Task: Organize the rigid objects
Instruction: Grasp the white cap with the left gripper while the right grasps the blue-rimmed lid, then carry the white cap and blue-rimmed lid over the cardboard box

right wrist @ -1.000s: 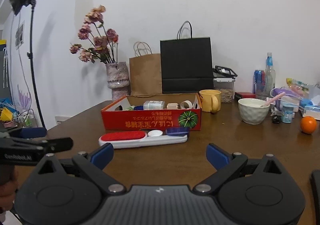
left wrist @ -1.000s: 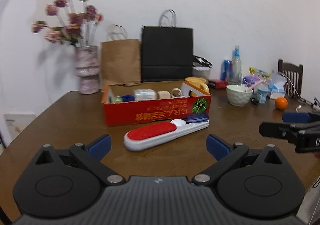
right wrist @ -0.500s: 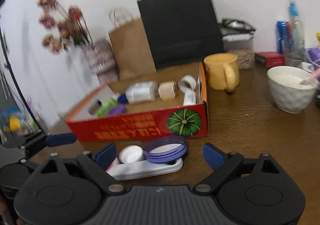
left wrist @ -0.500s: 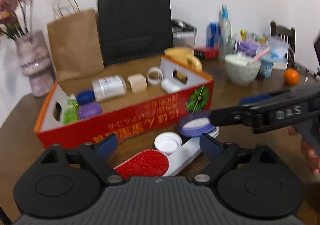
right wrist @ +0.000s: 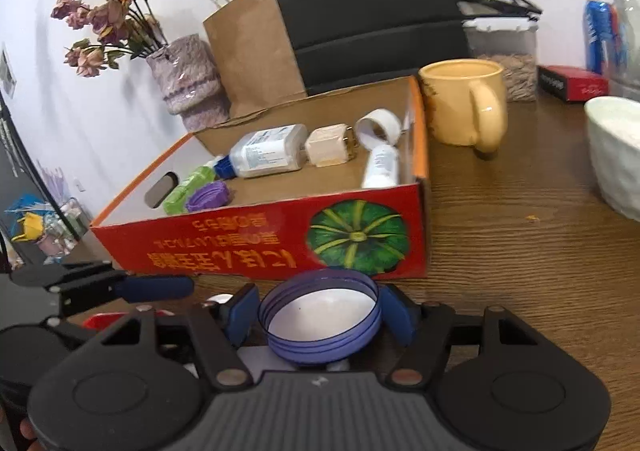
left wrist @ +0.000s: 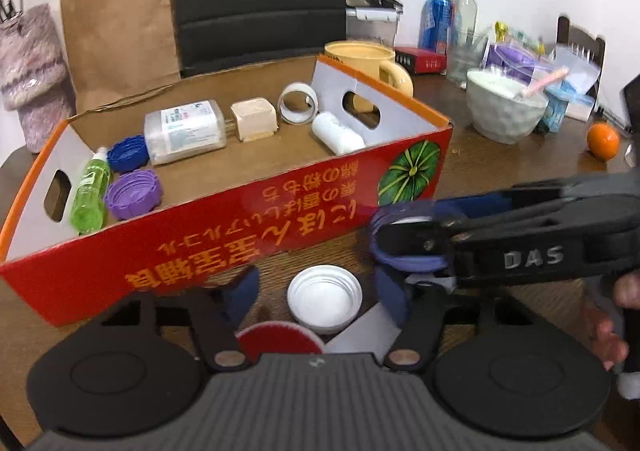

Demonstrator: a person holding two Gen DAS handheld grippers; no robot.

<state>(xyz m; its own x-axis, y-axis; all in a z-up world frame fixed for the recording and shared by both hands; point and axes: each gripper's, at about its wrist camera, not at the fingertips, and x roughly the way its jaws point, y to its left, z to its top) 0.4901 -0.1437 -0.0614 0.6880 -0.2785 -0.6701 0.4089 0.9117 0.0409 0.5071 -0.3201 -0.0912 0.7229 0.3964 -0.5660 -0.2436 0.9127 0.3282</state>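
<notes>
A red cardboard box holds several small items: a clear bottle, a green bottle, blue and purple caps, a beige block, a tape roll. My right gripper is shut on a purple-blue lid, just in front of the box; it also shows in the left wrist view. My left gripper is open around a white lid that lies on the red-and-white lint brush.
A yellow mug, a white bowl, an orange, cans and bottles stand right of the box. A brown bag, a black bag and a flower vase stand behind it.
Both grippers moved forward and down to the lint brush. My right gripper closed on the purple-blue lid. My left gripper came around the white lid.
</notes>
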